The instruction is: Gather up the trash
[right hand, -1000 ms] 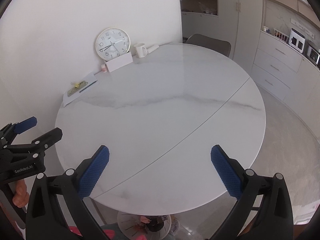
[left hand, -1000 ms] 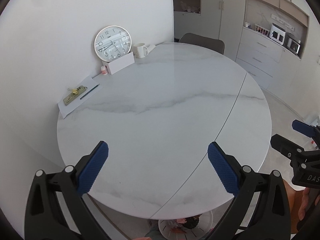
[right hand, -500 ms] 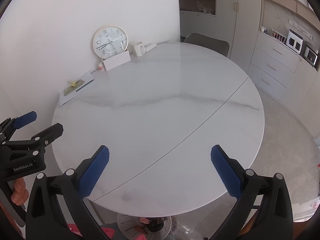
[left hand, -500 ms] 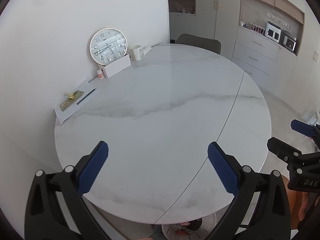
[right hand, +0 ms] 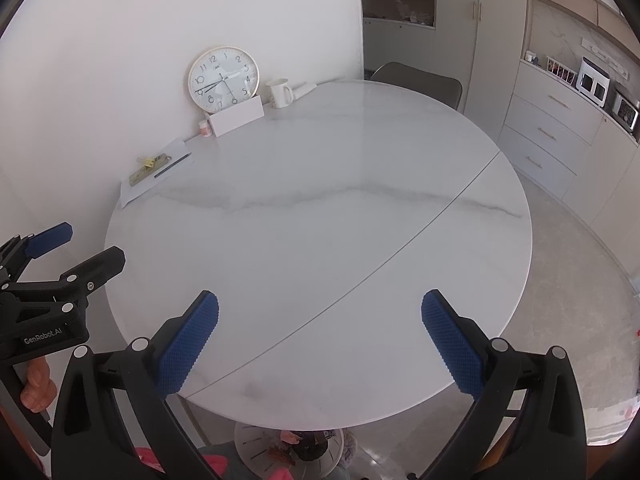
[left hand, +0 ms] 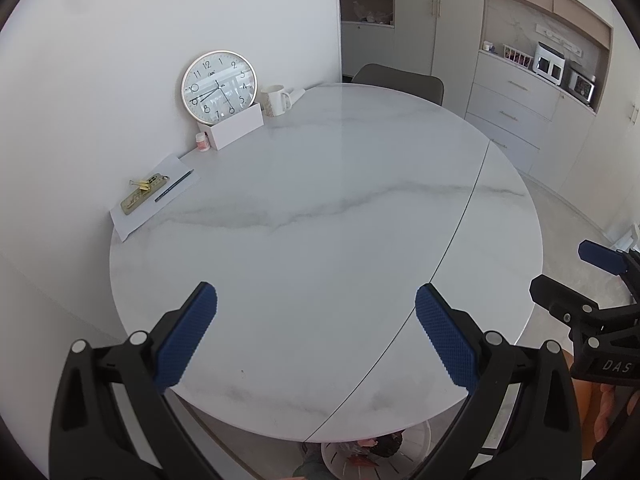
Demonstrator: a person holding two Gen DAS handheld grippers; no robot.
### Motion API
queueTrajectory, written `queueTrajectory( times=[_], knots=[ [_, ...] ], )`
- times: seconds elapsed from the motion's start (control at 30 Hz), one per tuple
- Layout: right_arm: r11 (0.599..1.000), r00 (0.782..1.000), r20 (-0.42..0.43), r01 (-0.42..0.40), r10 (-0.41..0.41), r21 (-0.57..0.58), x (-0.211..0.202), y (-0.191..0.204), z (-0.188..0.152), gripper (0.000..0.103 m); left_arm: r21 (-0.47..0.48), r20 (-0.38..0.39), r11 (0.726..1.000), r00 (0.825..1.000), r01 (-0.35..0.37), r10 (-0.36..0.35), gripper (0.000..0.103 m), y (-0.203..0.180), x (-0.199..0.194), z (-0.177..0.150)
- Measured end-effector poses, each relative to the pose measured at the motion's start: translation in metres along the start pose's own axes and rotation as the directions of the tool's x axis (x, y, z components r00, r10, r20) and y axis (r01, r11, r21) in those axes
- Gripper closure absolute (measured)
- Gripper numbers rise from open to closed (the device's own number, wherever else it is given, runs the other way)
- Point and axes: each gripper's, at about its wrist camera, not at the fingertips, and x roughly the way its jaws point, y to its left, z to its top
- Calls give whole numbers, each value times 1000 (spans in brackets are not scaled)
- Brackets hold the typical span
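My left gripper [left hand: 316, 304] is open over the near edge of a round white marble table [left hand: 320, 240], nothing between its blue pads. My right gripper [right hand: 320, 312] is open too, beside it and equally empty; it also shows at the right edge of the left wrist view [left hand: 568, 276], and the left gripper shows at the left edge of the right wrist view [right hand: 80, 248]. Under the table's near edge a white bin [right hand: 288, 448] holds dark and pinkish scraps; it also peeks out below the rim in the left wrist view [left hand: 368, 452]. No loose trash shows on the tabletop.
Against the wall stand a round clock [left hand: 219, 87], a white box [left hand: 236, 125], a mug [left hand: 276, 101] and a small pink jar [left hand: 202, 142]. A sheet of paper [left hand: 154, 196] carries a pen and clips. A grey chair [left hand: 400, 80] is behind the table, cabinets [left hand: 520, 112] at right.
Both grippers have drawn back and risen a little, so the table looks smaller and lower in both views. Both stay open.
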Motion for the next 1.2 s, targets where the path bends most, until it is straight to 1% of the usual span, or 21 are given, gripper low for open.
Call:
queueTrajectory(
  times=[0.9, 1.2],
  knots=[
    [1000, 1000, -5, 4, -4, -1, -1, 2, -5, 2, -7, -9, 1000, 1000, 4, -4, 8, 3, 4, -1],
    [1000, 1000, -7, 2, -2, 2, 1, -3, -6, 2, -13, -2, 1000, 1000, 2, -2, 8, 2, 1, 0]
  ],
)
